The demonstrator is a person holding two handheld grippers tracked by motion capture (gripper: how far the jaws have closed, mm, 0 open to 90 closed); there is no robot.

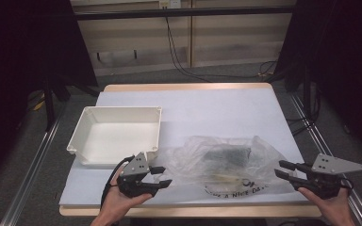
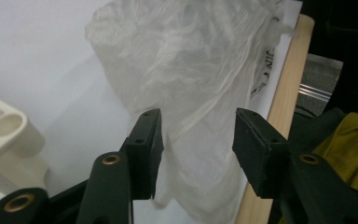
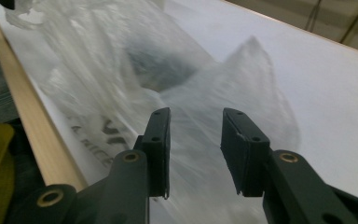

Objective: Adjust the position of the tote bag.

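Note:
A crumpled clear plastic bag (image 1: pixel 221 160) (image 2: pixel 191 56) (image 3: pixel 98 70) with black print lies on the white table cover near the front edge. A dark flat object (image 1: pixel 228 154) (image 3: pixel 163 65) shows through it. My left gripper (image 1: pixel 167 175) (image 2: pixel 196 121) sits at the bag's left end, jaws open, the film seen through the gap without the pads pressing on it. My right gripper (image 1: pixel 278 168) (image 3: pixel 196 116) is just off the bag's right end, jaws open and pointing at it, nothing held.
An empty white tray (image 1: pixel 118 109) (image 2: pixel 9 130) stands at the left, just behind my left gripper. The table's wooden front edge (image 1: pixel 193 211) runs close under both hands. Black cables (image 1: pixel 179 61) cross the floor beyond the table. Metal rails (image 1: pixel 33 169) flank both sides.

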